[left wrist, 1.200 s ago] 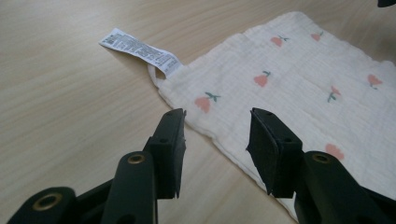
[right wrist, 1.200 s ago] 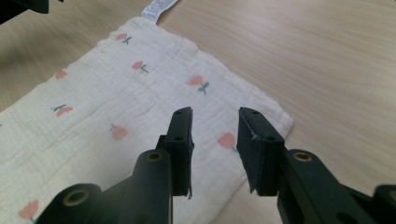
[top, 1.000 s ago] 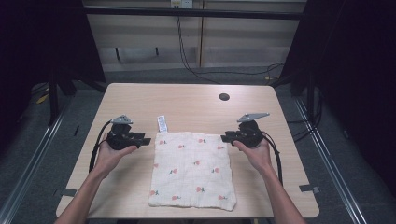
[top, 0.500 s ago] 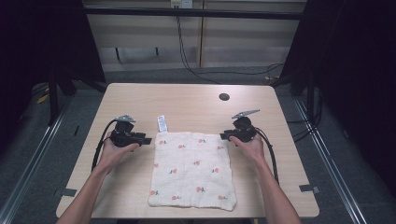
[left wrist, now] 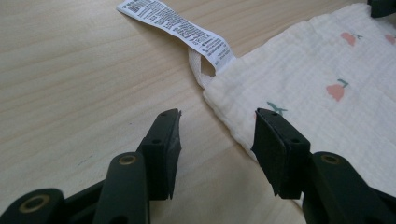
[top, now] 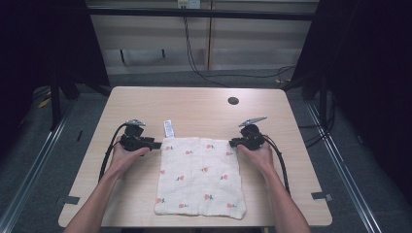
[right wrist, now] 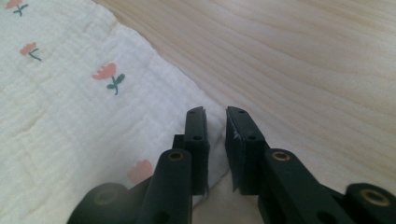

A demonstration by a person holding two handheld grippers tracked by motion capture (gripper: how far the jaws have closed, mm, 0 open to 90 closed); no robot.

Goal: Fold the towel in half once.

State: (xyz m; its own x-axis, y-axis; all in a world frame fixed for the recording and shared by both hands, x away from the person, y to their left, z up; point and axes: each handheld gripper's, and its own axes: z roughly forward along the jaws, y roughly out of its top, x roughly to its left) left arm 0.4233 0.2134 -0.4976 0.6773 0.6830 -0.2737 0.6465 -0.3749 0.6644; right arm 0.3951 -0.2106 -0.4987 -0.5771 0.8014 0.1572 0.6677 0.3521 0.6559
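Note:
A cream cloth (top: 201, 177) printed with small red flowers lies flat on the wooden table (top: 194, 107), its white label (top: 168, 128) sticking out of the far left corner. My left gripper (top: 158, 144) is at that corner. Its jaws have just been opening and are open: in the left gripper view (left wrist: 217, 116) one stands on bare wood and the other over the cloth (left wrist: 327, 60), below the label (left wrist: 177, 25). My right gripper (top: 232, 142) is at the far right corner. Its jaws have just been closing, and a narrow gap (right wrist: 215, 112) remains over the edge of the cloth (right wrist: 70, 93).
A dark round hole (top: 233, 101) sits in the table's far right part. Grey tape marks lie near the front left (top: 71, 199) and front right (top: 323, 196) edges. Cables trail from both grippers along the forearms. Dark floor and rails surround the table.
Both grippers have sunk a little toward the table at the cloth's far corners. The right one has edged inward onto the corner and its jaws have narrowed.

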